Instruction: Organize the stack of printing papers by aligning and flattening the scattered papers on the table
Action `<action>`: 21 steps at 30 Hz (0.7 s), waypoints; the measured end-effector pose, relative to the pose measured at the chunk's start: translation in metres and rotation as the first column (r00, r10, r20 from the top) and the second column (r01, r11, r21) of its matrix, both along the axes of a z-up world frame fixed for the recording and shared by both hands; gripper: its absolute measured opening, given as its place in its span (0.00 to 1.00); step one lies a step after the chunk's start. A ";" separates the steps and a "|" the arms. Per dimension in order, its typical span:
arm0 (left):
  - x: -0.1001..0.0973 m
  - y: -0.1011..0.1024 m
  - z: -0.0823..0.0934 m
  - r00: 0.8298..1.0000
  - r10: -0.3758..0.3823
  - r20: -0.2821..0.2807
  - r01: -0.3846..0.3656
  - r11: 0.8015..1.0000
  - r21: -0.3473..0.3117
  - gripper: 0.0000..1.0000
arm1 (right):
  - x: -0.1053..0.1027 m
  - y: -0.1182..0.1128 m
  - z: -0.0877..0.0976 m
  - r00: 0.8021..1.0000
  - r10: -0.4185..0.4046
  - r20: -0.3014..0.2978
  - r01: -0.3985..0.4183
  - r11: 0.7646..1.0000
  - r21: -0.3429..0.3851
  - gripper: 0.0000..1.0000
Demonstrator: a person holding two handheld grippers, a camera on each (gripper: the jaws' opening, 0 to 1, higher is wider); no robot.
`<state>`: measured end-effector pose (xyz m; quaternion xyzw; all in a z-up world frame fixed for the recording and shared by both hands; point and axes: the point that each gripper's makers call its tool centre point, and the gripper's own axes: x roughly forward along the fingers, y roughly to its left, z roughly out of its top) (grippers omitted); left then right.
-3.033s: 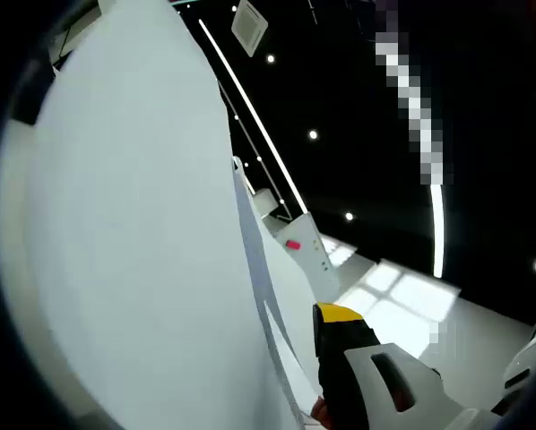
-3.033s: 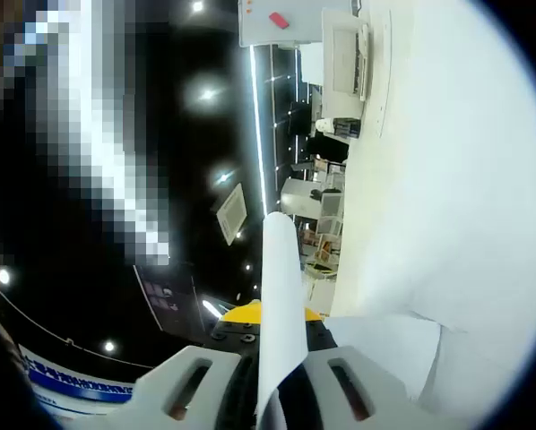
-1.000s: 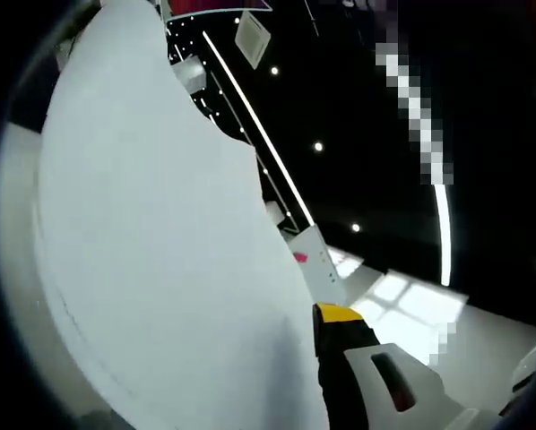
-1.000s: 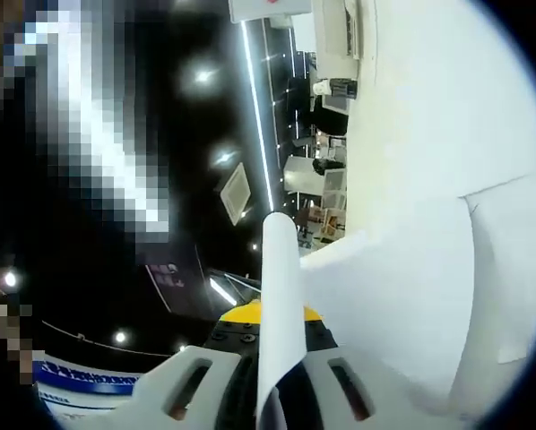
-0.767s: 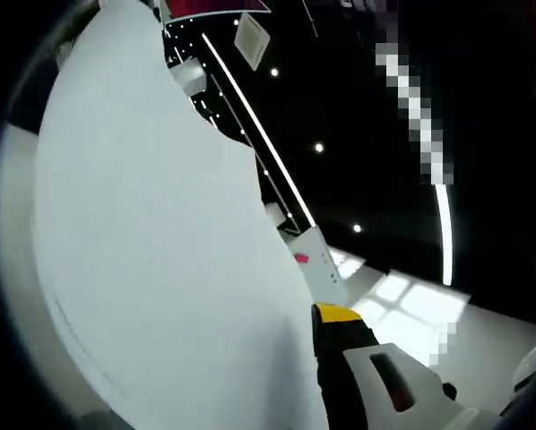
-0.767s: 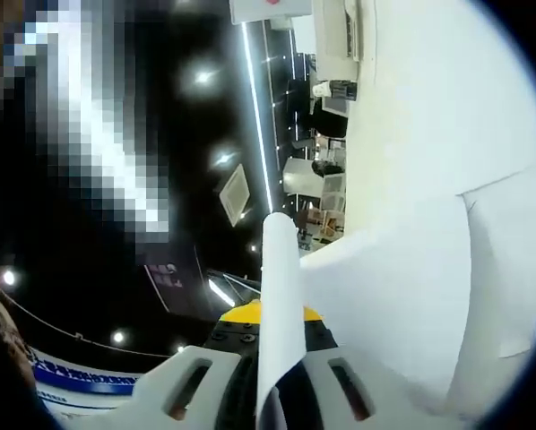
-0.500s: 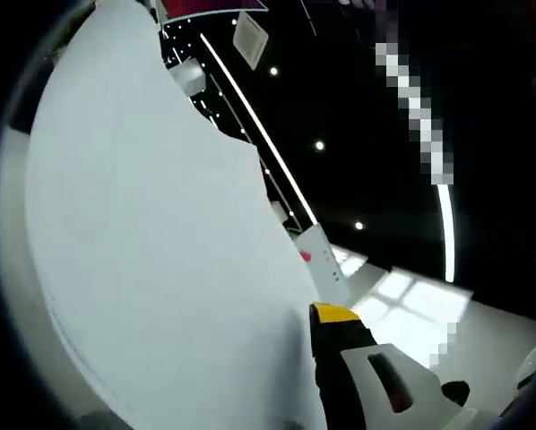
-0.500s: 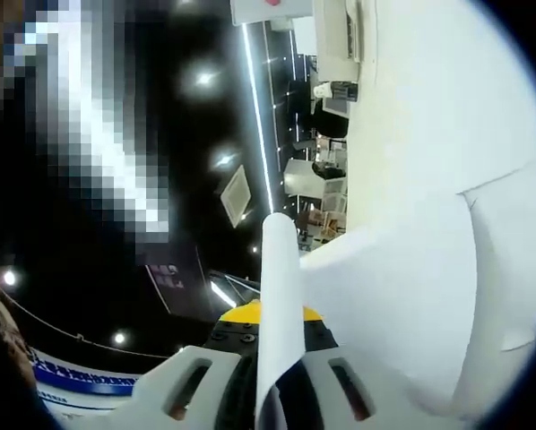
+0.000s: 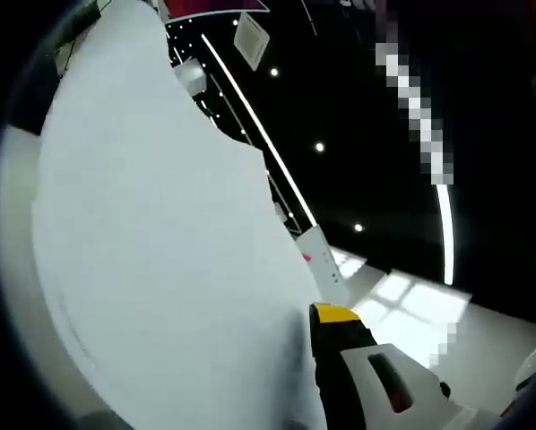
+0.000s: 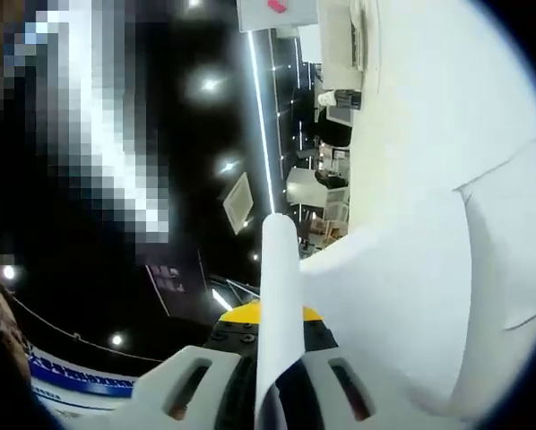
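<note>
Right gripper pinches the papers edge-on at 6 o'clock; left gripper's grip unclear; tap edges level.

No writing could be read. In the right gripper view a blue banner at the lower left carried white characters too small and blurred to make out, and the papers were blank.

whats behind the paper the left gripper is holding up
Past the edge of the paper stack, the left gripper view shows a dark ceiling with a light strip and spot lights. Whatever lies directly behind the sheets is covered. The left gripper shows one jaw beside them.
</note>
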<state>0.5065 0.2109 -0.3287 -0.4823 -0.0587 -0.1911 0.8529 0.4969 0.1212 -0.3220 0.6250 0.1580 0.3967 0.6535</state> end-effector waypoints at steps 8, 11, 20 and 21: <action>0.000 0.000 0.001 1.000 0.003 0.001 -0.003 1.000 -0.005 0.23 | -0.003 0.003 -0.004 1.000 -0.004 -0.014 0.004 1.000 0.003 0.00; 0.000 0.000 0.001 1.000 0.002 0.001 -0.002 1.000 -0.005 0.23 | -0.003 0.004 -0.008 1.000 0.000 -0.028 0.000 1.000 0.000 0.00; 0.001 0.002 -0.001 1.000 0.002 0.000 -0.002 1.000 -0.001 0.17 | -0.003 0.004 -0.010 0.999 0.001 -0.035 -0.001 1.000 0.002 0.00; 0.001 0.002 -0.001 1.000 0.002 0.000 -0.002 1.000 -0.001 0.16 | -0.003 0.004 -0.010 0.999 0.000 -0.035 0.000 1.000 0.002 0.00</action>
